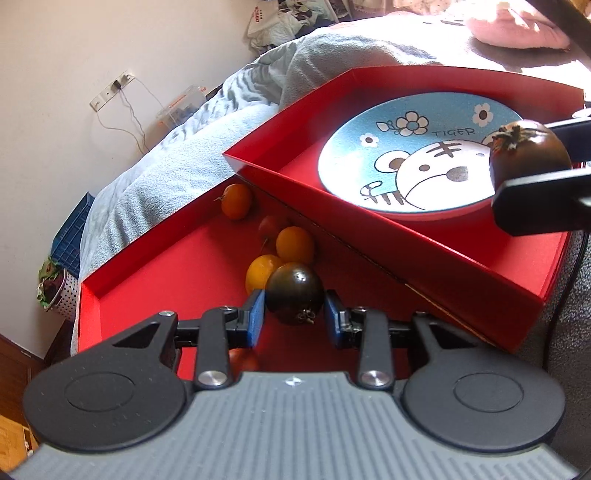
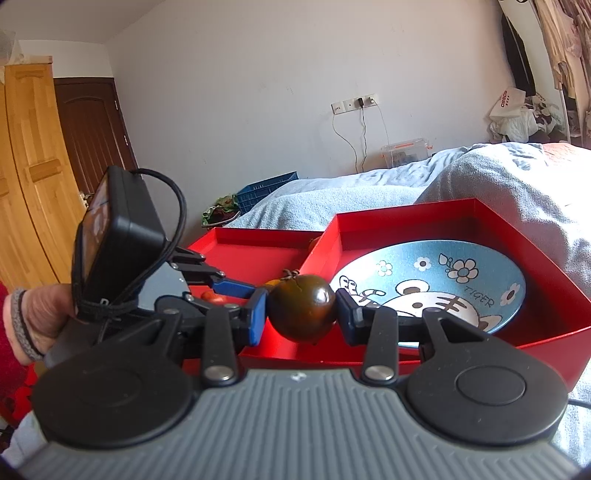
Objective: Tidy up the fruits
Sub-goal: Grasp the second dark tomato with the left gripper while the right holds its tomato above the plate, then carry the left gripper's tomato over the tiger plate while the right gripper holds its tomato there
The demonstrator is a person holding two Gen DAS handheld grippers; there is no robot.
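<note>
My left gripper [image 1: 295, 310] is shut on a dark green-brown tomato [image 1: 293, 291] low inside the lower red tray [image 1: 166, 277]. Behind that tomato lie three orange fruits [image 1: 295, 243] and a small red fruit [image 1: 271, 227]; another red fruit [image 1: 242, 360] shows under the fingers. My right gripper [image 2: 301, 314] is shut on a second dark tomato [image 2: 301, 310]. In the left wrist view it hangs over the near edge of the blue tiger plate [image 1: 351, 158], which sits in the upper red tray [image 1: 443, 251].
Both trays rest on a bed with a grey-blue blanket [image 1: 166, 166]. A hand in a red sleeve [image 2: 37, 317] holds the left gripper at the left of the right wrist view. A pink cushion [image 1: 517, 26] lies beyond the trays, a blue crate [image 2: 266, 188] by the wall.
</note>
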